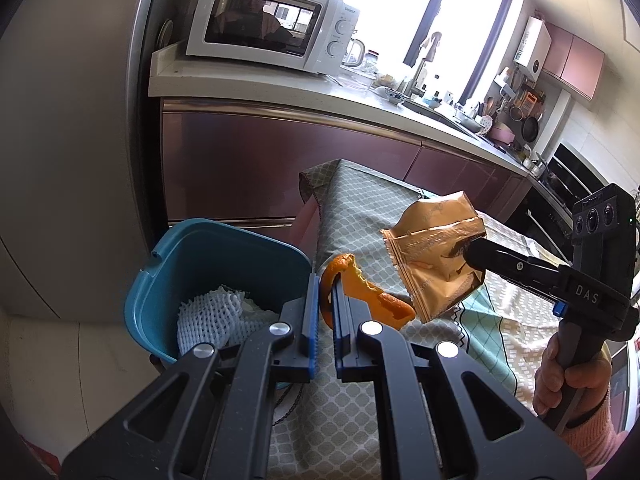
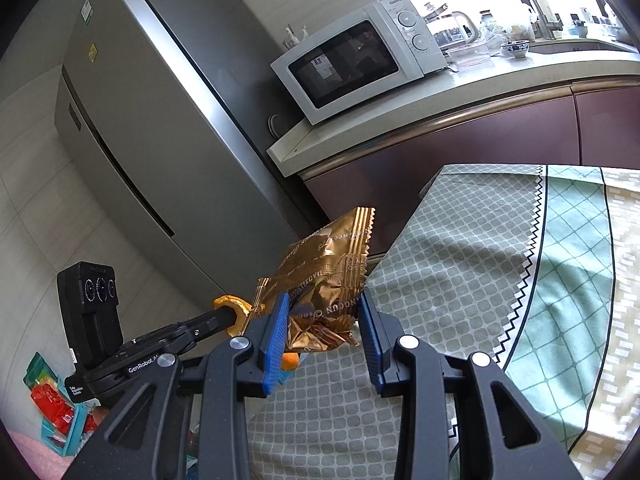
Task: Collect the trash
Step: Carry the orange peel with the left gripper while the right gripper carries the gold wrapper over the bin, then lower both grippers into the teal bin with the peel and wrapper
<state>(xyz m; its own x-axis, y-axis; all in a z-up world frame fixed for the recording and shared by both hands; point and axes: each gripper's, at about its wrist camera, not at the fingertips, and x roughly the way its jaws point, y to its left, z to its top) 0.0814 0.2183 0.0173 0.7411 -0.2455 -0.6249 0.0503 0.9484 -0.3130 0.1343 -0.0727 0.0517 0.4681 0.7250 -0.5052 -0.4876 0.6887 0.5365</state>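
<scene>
Two pieces of trash are held up over the bench (image 2: 460, 264), whose patterned grey-green cloth fills the 3 o'clock to 6 o'clock part of the right wrist view. At 8 o'clock in the left wrist view a teal plastic bin (image 1: 168, 280) stands just beside the bench edge, with white foam fruit netting (image 1: 212, 316) lying inside. The crinkled gold foil snack wrapper (image 2: 326, 276) sits between the blue-padded fingers of the right gripper (image 2: 322, 336), which press on its lower part at a middling width; in the left wrist view it hangs at 3 o'clock, clear of the cloth. The curled strip of orange peel (image 1: 360, 292) is pinched by the nearly closed fingers of the left gripper (image 1: 326, 308), just beside the bin's rim and near the wrapper.
</scene>
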